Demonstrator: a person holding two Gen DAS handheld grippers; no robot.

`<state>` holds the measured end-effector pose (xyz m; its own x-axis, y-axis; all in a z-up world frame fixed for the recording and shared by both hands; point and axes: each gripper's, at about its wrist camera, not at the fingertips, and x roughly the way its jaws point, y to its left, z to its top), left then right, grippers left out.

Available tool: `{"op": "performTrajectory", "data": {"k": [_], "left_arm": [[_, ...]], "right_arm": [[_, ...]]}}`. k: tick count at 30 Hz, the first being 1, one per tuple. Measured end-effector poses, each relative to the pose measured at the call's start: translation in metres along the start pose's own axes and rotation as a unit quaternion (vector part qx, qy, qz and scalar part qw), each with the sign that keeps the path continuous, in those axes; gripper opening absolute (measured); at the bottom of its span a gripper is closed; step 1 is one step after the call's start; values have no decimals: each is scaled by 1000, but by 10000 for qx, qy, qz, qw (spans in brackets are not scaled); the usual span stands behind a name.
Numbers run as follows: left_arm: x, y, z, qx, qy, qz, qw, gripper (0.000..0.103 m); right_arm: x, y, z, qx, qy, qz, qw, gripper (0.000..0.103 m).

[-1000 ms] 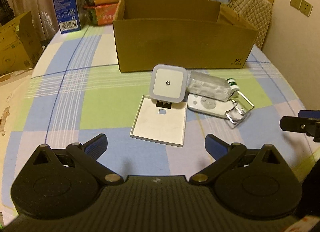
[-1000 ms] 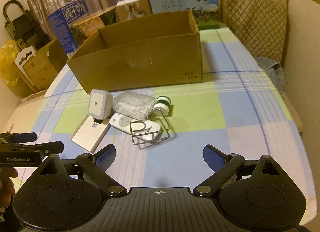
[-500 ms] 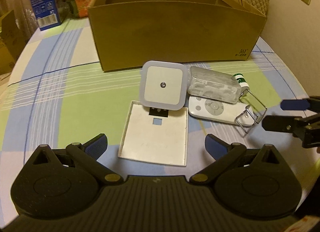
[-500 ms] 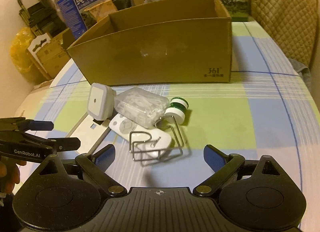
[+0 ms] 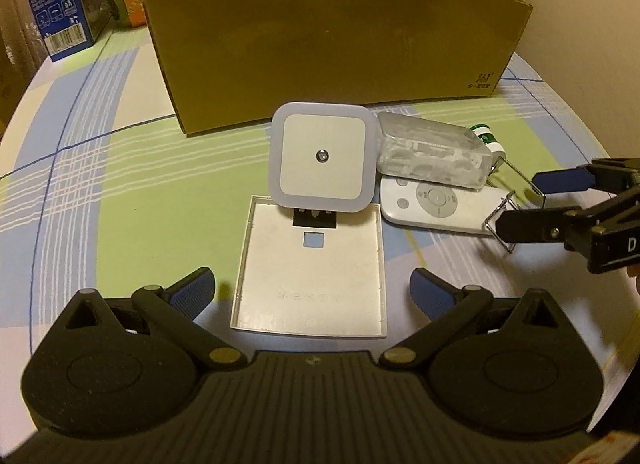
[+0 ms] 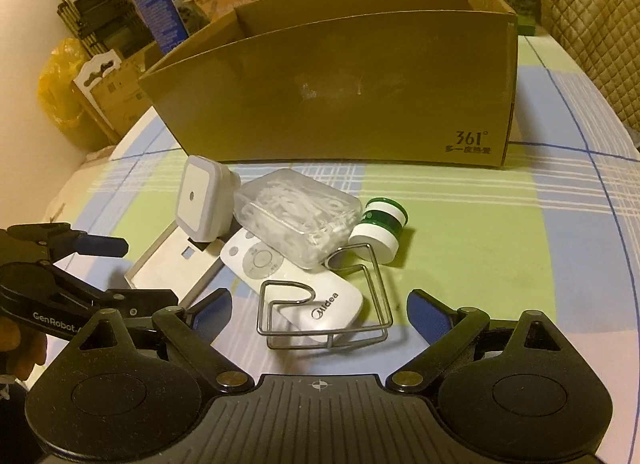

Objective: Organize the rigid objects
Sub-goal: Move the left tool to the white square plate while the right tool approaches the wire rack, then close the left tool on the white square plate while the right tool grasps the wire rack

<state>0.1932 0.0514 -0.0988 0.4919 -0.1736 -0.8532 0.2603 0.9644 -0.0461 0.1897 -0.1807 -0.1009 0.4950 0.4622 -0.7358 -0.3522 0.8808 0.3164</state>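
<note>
Right wrist view: wide-open, empty right tongs (image 6: 319, 306) frame a bent-wire holder (image 6: 324, 304) over white remote (image 6: 296, 284).

A box (image 5: 328, 44) stands on the table (image 5: 120, 184), beyond both tongs. Before it lies a small heap. Straight ahead of the left tongs (image 5: 312, 292) a flat tray (image 5: 312, 284) lies, a night light (image 5: 322, 162) propped on its far edge. Right of the light a case (image 5: 434, 154) rests on a remote (image 5: 436, 204). The right tongs (image 6: 320, 314) face a wire rack (image 6: 332, 304) straddling the remote's near end. A small jar (image 6: 380, 226) lies beyond the rack, right of the case.
</note>
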Motion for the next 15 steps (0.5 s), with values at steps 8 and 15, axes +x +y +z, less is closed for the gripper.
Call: {"op": "performTrajectory", "data": {"k": [8, 15], "left_arm": [[8, 3, 1, 36, 2, -124, 9999, 102], [17, 1, 4, 279, -37, -115, 9995, 96]], "right_arm": [[-1, 4, -2, -157, 47, -100, 9998, 66], [-12, 8, -7, -144, -145, -208, 9996, 65]]}}
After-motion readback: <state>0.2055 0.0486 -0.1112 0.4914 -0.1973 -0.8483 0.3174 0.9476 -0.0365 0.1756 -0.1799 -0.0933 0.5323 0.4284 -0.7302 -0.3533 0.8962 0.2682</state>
